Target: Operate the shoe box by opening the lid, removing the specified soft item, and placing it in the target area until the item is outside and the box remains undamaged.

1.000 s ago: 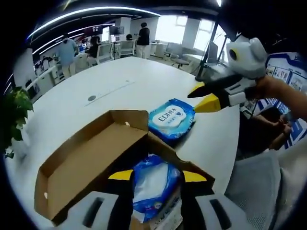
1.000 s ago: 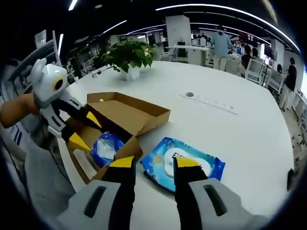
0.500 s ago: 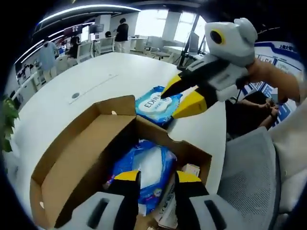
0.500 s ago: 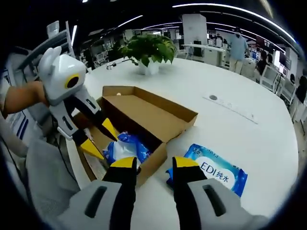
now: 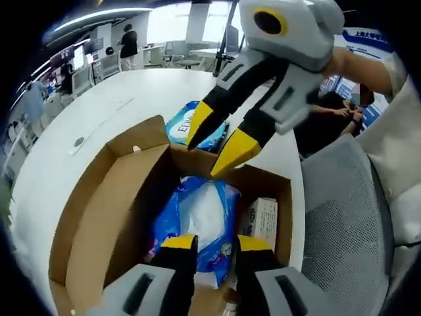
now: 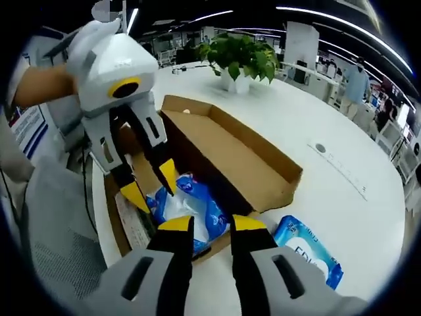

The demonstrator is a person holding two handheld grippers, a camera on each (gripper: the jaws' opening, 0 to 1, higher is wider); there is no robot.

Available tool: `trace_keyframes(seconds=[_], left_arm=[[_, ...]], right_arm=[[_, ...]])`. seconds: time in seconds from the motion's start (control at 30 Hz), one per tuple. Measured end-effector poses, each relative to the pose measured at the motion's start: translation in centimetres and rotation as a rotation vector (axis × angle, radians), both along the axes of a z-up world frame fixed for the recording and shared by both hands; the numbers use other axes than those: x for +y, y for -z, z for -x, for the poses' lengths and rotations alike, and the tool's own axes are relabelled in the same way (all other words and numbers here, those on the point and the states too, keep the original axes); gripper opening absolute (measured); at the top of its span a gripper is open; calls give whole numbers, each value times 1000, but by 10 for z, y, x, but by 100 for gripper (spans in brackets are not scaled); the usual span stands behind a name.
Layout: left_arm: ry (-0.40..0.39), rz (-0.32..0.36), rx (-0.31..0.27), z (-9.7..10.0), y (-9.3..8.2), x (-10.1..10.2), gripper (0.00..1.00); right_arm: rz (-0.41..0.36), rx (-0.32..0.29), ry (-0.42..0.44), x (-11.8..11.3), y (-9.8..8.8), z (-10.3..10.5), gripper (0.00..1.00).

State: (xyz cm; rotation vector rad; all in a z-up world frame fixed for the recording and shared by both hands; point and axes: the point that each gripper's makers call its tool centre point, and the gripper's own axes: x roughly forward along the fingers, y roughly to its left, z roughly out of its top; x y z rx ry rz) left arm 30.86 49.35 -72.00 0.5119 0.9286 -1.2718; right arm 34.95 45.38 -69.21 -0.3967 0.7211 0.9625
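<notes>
The cardboard shoe box (image 5: 283, 197) (image 6: 122, 227) stands open, its lid (image 5: 99, 217) (image 6: 243, 155) folded back flat on the white table. Inside lies a soft blue and white wipes pack (image 5: 200, 220) (image 6: 187, 207). My left gripper (image 5: 216, 245) (image 6: 152, 186) hangs open just over the pack's near end, nothing between its yellow tips. My right gripper (image 6: 210, 224) (image 5: 214, 141) is open too, its tips over the box's far edge, above the pack. A second blue wipes pack (image 5: 177, 125) (image 6: 309, 253) lies on the table just outside the box.
A small white carton (image 5: 263, 220) sits in the box beside the pack. A potted plant (image 6: 240, 59) stands on the round table (image 5: 99, 112) behind the lid. A grey mesh chair (image 5: 348, 217) is close to the table edge. People stand far off in the office.
Both grippers have closed in on the open box. The right one came from above the table pack to the box's edge; the left dropped nearer the pack inside.
</notes>
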Motion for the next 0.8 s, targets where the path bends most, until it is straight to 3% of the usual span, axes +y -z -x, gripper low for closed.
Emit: trace_keyframes(seconds=[0.33, 0.57, 0.7, 0.8], left_arm=[[119, -56, 4, 3, 15, 3, 15], [175, -89, -30, -2, 23, 6, 10], [168, -92, -20, -4, 23, 8, 2], [145, -85, 0, -3, 22, 9, 0]], right_arm=[[43, 3, -30, 16, 19, -7, 17], [71, 9, -38, 25, 33, -12, 12], [85, 19, -30, 26, 39, -14, 1], [77, 29, -27, 26, 39, -13, 0]])
